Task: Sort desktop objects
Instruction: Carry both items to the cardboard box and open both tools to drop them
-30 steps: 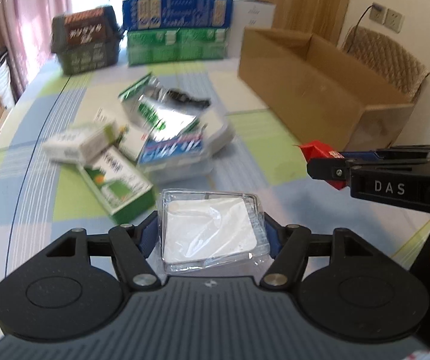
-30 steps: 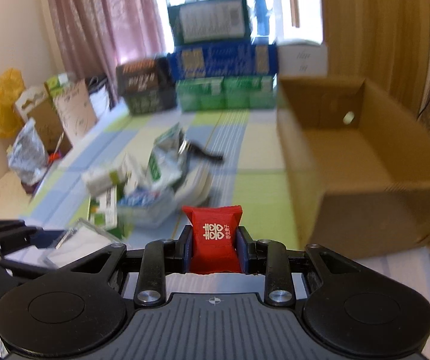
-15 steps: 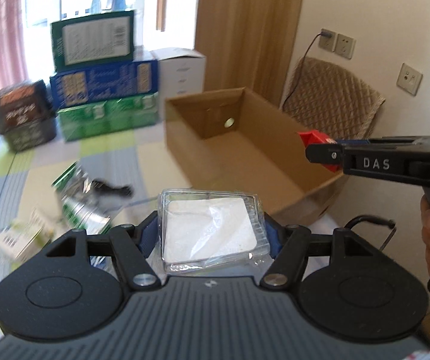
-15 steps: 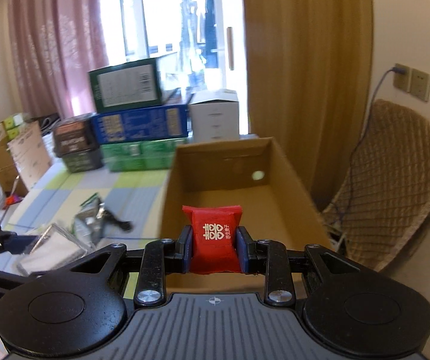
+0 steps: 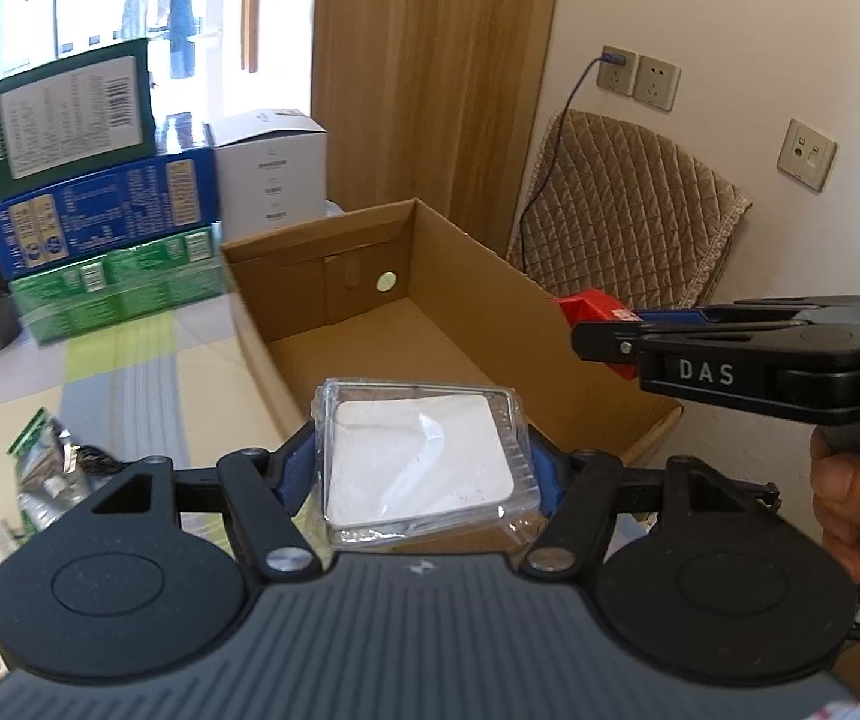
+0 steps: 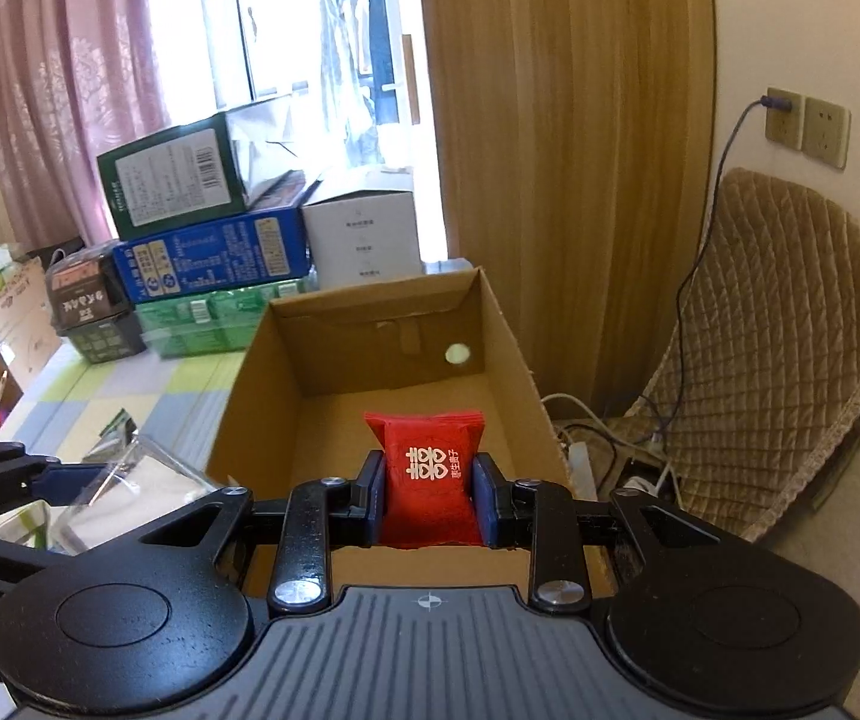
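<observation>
Left tongs [image 5: 421, 468] grasp a clear square plastic case [image 5: 421, 462]; right tongs [image 6: 428, 495] clench a red foil packet [image 6: 427, 474] above the open brown cardboard box [image 6: 490, 324].

Matt brown corrugated cardboard box [image 6: 508, 330], glossy clear plastic case [image 5: 421, 459], shiny red foil sachet [image 6: 430, 474], quilted cloth chair cover [image 6: 778, 336].

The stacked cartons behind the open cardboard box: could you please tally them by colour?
Dark green carton: 1
Blue carton: 1
Light green carton: 1
White carton: 1
Dark brown carton: 1
Total: 5
</observation>
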A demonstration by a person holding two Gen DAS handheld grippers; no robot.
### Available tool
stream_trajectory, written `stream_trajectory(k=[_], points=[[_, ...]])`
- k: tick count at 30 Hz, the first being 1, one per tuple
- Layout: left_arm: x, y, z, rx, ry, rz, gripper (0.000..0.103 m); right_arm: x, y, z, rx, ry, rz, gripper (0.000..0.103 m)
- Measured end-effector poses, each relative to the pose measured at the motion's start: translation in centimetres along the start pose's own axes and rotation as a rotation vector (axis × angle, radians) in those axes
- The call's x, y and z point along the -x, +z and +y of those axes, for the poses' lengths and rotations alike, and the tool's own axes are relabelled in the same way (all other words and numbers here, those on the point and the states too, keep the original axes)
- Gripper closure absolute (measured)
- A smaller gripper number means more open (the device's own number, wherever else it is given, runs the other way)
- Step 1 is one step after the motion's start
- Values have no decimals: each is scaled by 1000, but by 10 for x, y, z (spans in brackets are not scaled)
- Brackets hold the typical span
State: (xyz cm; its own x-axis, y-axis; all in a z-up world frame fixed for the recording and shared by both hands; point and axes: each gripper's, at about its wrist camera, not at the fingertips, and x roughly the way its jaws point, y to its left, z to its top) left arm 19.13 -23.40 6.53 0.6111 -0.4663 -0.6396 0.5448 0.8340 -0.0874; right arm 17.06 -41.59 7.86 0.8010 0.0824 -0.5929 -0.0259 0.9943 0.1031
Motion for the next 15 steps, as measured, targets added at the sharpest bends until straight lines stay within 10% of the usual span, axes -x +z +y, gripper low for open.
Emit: stream_trajectory(k=[15], points=[[-19,2,8,-23,24,-21,32,-25,-6,-13,-25,-3,43,76]])
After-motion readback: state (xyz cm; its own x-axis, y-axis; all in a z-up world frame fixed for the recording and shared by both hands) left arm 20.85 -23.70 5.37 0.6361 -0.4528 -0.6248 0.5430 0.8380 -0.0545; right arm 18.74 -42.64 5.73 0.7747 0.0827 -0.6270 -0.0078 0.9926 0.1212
